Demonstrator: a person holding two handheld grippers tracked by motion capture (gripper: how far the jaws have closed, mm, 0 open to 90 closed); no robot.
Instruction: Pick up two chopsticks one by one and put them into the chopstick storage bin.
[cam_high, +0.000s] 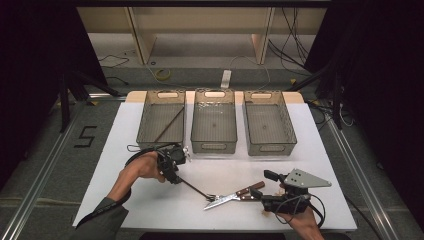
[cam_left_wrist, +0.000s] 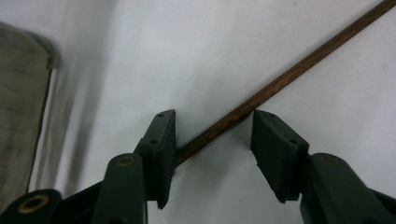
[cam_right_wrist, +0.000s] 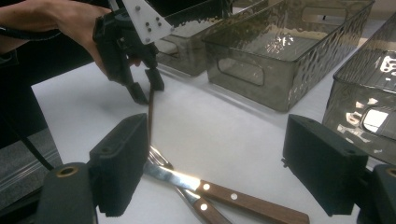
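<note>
High view: the left gripper (cam_high: 176, 167) stands over the end of a fork (cam_high: 196, 189) with a thin wooden handle that lies flat on the white desk (cam_high: 150, 205). The fork's long axis runs diagonally from the gripper at upper left down to the tines at lower right, where they meet a knife (cam_high: 231, 198). Three clear bins (cam_high: 214, 122) stand in a row behind; the left one holds a thin stick.

Left gripper view: the brown handle (cam_left_wrist: 261, 95) crosses between the two jaws, which stand half apart on either side of it. Whether either pad touches it cannot be told.

Right gripper view: the right gripper (cam_right_wrist: 224, 163) hangs with jaws spread wide and nothing between them. Below lie the tines and two riveted wooden handles (cam_right_wrist: 247, 201).
</note>
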